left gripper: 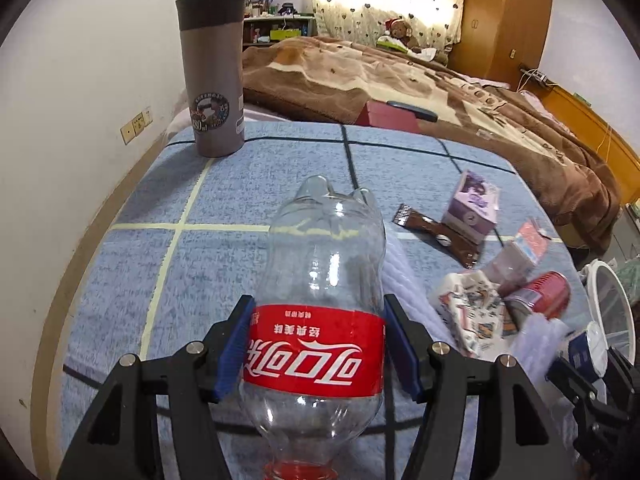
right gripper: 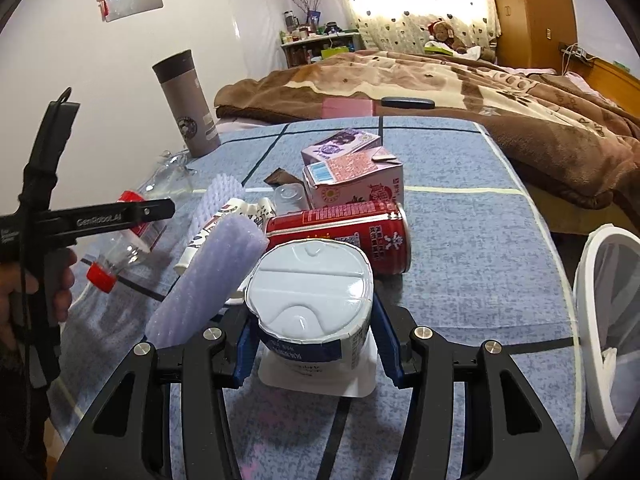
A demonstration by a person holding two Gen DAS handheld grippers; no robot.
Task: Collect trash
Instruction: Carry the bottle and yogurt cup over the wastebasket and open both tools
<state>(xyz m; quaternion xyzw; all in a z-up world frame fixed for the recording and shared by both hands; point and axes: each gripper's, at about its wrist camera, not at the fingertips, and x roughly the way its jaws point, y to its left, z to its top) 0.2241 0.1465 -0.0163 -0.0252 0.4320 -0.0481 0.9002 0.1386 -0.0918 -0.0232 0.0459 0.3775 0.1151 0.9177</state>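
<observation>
Two grippers worked over our blue checked bedspread [left gripper: 120,240]. At left, our left gripper [left gripper: 318,348] pinched an empty clear plastic cola bottle with a red label [left gripper: 320,280], its base pointing away from us. Right of it, our right gripper [right gripper: 316,344] clamped a white foil-lidded yogurt cup [right gripper: 312,296] beside a fallen red can [right gripper: 344,236], near a white mesh bin [right gripper: 600,320].

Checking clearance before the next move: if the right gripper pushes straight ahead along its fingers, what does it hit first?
The right gripper is shut on a white cup. Straight ahead, the red can lying on its side comes first, probably almost touching the cup; depth is unclear. Pink cartons sit behind it.
</observation>
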